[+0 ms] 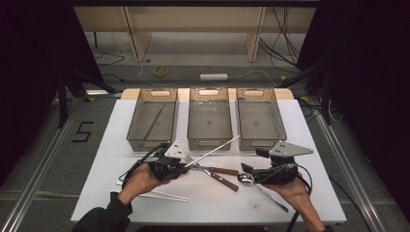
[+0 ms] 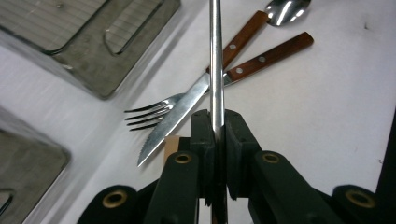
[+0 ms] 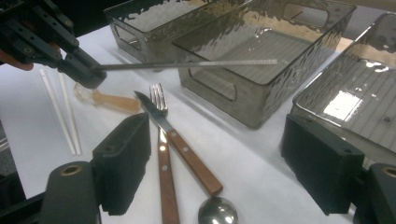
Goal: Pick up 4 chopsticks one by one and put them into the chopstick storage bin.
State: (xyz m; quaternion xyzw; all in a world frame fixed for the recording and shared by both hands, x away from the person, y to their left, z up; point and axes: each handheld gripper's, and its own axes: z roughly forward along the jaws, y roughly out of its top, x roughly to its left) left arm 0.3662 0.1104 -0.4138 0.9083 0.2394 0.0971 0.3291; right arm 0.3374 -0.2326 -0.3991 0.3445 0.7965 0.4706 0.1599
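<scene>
One slim metal chopstick [image 2: 215, 60], plain silver, straight, is clamped tight in left gripper [image 1: 180, 166], jutting over knife [image 3: 180, 140] & fork [image 3: 161, 154] twd middle tray [image 1: 209, 121]. Right gripper [image 3: 210, 161]: jaws wide, nothing btwn them. Floor tape reads "5" [image 1: 83, 131].

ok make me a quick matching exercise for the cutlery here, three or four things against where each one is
Things:
1. metal chopstick
2. knife
3. spoon
4. white chopsticks

Places:
A. lying crossed with the fork
B. flat on the table by the left hand
C. clamped in the left gripper
D. by the right gripper, whose jaws are open

Pairs: 1-C, 2-A, 3-D, 4-B
</scene>
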